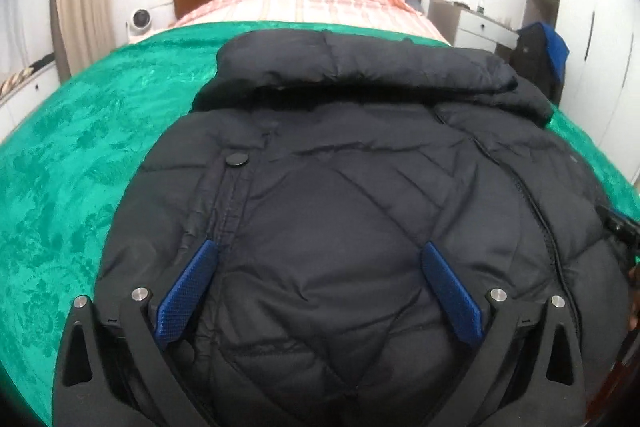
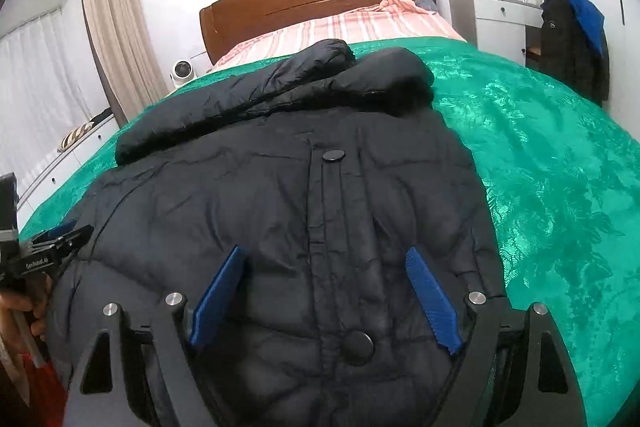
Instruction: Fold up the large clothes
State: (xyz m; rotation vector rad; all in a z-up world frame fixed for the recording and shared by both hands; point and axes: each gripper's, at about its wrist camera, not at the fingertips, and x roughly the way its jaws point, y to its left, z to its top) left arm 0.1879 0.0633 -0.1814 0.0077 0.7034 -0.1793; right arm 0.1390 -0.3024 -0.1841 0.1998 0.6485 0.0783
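Both grippers: black frames w/ silver round screws, blue textured pads (image 1: pixel 188 295). Left gripper (image 2: pixel 44 247) body seen from right wrist cam carries white lettering, illegible.

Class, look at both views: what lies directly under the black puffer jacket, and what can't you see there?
The black puffer jacket lies on a green bedspread, which shows all around it. The bedspread beneath the jacket is covered, so anything there is hidden.

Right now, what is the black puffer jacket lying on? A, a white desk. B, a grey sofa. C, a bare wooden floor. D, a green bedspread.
D: the black puffer jacket lies spread on the green bedspread, which shows around it in both wrist views.
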